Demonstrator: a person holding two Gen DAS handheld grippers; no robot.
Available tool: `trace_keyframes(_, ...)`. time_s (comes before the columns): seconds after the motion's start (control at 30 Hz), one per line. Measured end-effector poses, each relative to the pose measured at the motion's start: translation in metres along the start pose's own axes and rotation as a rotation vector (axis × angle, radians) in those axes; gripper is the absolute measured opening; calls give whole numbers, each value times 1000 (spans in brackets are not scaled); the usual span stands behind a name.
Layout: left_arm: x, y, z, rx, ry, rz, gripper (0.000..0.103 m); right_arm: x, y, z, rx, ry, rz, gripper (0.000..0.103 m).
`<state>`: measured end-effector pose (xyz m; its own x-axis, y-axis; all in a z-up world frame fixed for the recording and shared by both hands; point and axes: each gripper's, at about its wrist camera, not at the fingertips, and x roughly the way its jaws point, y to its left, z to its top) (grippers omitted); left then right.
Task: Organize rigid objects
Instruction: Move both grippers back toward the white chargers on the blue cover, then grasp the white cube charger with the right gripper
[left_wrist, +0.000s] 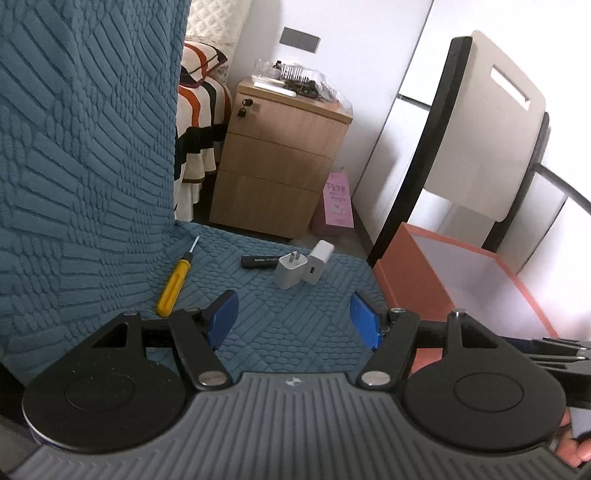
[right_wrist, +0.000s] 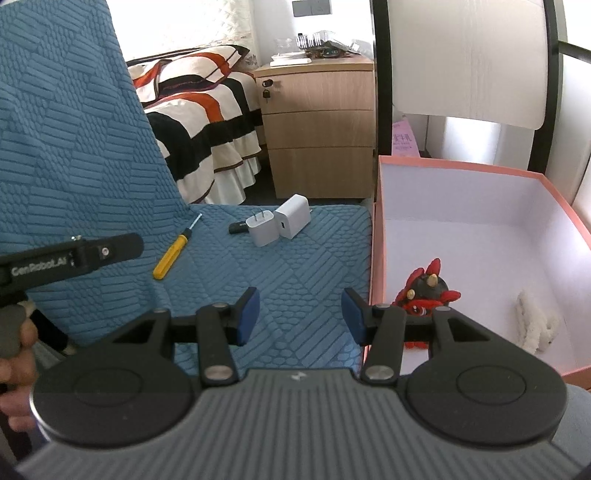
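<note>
**Jaws open over the blue seat, four hard items ahead**

Jaws first: my left gripper (left_wrist: 293, 319) stands wide apart with only blue cushion (left_wrist: 288, 332) showing between its pads; my right gripper (right_wrist: 300, 315) is set somewhat narrower, likewise with nothing between its pads. Neither pad touches anything.

From the left gripper, the yellow screwdriver (left_wrist: 173, 282) lies at about 10 o'clock, shaft tip pointing away. At 12 o'clock sit two white chargers touching each other: the pronged charger (left_wrist: 291, 268) in front, the plain charger (left_wrist: 318, 261) leaning just behind it at 1 o'clock. A black stick (left_wrist: 259, 262), perhaps a flash drive, lies just left of them, touching or nearly so; I cannot tell which.

From the right gripper, the pink box (right_wrist: 376, 236) opens at 2 o'clock, hard against the cushion edge. A red-and-black plush toy (right_wrist: 424, 293) and a white fuzzy item (right_wrist: 532, 325) lie inside.

Handling, as judged: all four items look stiff and light. The chargers are smooth plastic and likely slippery; I would take the flat side faces, clear of the prongs. The screwdriver is best taken across its yellow handle, not the thin shaft. The black stick is low and narrow, needing a near-closed pinch across its width, and the soft cushion may let it sink.
</note>
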<state>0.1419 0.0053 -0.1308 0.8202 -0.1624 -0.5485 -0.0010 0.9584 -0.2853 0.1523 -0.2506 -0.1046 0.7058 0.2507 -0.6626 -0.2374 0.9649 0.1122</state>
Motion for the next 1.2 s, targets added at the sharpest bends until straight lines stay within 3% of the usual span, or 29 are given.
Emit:
trace_keyframes(0.37,45,18,14,-12,52,2,72,45,-4,14,-15,-9,15,52)
trace_keyframes(0.73,101,30,33,21,119,33,72,84,-12,54,-5,-75,63,52)
trace_keyframes(0.83,122,32,37,44,161,31,72,97,-6,64,-31,-88,71,60)
trace_keyframes(1.1,168,30,41,84,234,21,72,133,-4,82,-79,-79,66,61)
trace_keyframes(1.2,182,29,41,76,243,24,72,151,-6,85,-55,-60,64,66)
